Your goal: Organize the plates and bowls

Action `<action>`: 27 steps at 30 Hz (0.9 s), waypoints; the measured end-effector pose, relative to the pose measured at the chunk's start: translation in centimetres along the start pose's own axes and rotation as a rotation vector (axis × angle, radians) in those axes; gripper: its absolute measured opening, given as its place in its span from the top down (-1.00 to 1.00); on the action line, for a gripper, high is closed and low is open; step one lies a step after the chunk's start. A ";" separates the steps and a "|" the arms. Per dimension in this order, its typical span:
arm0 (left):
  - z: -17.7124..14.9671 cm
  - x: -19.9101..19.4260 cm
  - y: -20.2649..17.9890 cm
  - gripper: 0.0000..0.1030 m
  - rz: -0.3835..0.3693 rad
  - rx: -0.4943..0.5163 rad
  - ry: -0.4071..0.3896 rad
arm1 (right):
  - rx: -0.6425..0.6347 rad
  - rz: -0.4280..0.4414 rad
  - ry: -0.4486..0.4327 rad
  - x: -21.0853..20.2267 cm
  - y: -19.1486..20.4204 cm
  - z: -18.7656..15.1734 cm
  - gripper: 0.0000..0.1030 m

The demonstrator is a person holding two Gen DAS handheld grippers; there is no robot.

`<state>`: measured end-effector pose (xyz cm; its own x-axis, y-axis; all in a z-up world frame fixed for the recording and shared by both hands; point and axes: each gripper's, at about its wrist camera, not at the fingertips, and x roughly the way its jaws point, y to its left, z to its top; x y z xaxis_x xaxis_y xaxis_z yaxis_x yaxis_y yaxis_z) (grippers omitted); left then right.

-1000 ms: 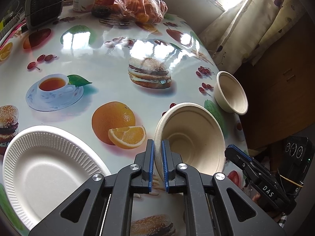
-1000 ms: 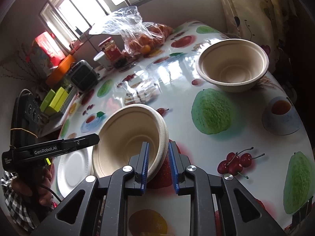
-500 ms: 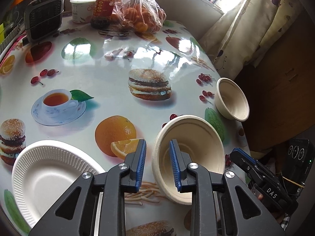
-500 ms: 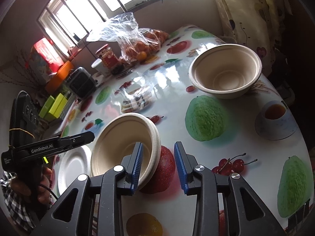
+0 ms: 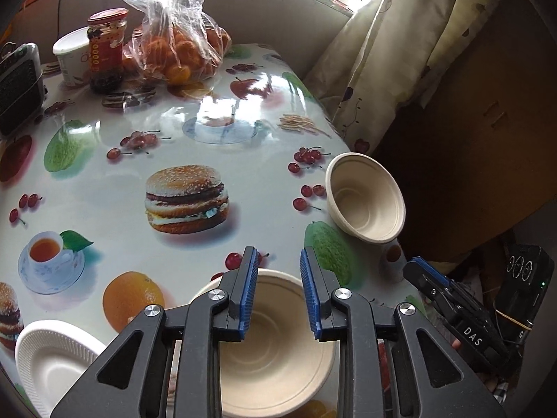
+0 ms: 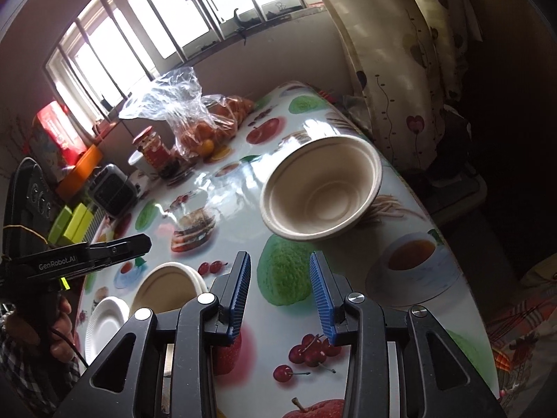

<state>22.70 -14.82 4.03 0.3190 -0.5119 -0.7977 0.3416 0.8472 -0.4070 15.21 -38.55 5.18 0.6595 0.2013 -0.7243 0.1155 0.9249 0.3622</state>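
Note:
A beige paper bowl (image 5: 275, 358) rests upright on the table under my left gripper (image 5: 278, 278), which is open and empty above it. The bowl also shows in the right wrist view (image 6: 167, 291). A second beige bowl (image 5: 365, 198) (image 6: 322, 191) stands near the table's right edge. A white ribbed paper plate (image 5: 52, 358) (image 6: 106, 324) lies at the near left. My right gripper (image 6: 280, 278) is open and empty, above the tablecloth between the two bowls. It shows in the left wrist view (image 5: 435, 285).
The table (image 5: 146, 132) has a glossy food-print cloth. At its far end stand a bag of oranges (image 5: 181, 45), a red-lidded jar (image 5: 106, 48), a white tub (image 5: 71, 55) and a black ribbed box (image 5: 17, 87). A curtain (image 5: 393, 52) hangs beyond the right edge.
Both grippers have opened and let go of the near bowl, which now sits flat on the table. Both have pulled back and up from it.

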 end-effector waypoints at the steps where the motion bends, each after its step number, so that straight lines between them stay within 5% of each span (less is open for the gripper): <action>1: 0.2 0.4 -0.4 0.49 -0.007 0.005 0.007 | 0.003 -0.007 -0.004 0.0 -0.4 0.3 0.33; 13: 3.5 4.6 -3.9 0.49 -0.004 0.043 0.036 | 0.007 -0.098 -0.030 0.7 -4.4 3.9 0.33; 27: 5.8 8.8 -5.7 0.49 -0.006 0.031 0.085 | 0.024 -0.104 -0.004 3.9 -6.9 6.8 0.33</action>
<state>28.66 -24.96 1.91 0.2411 -0.5017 -0.8307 0.3709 0.8387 -0.3989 22.02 -46.37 3.81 0.6461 0.1034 -0.7562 0.2009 0.9328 0.2992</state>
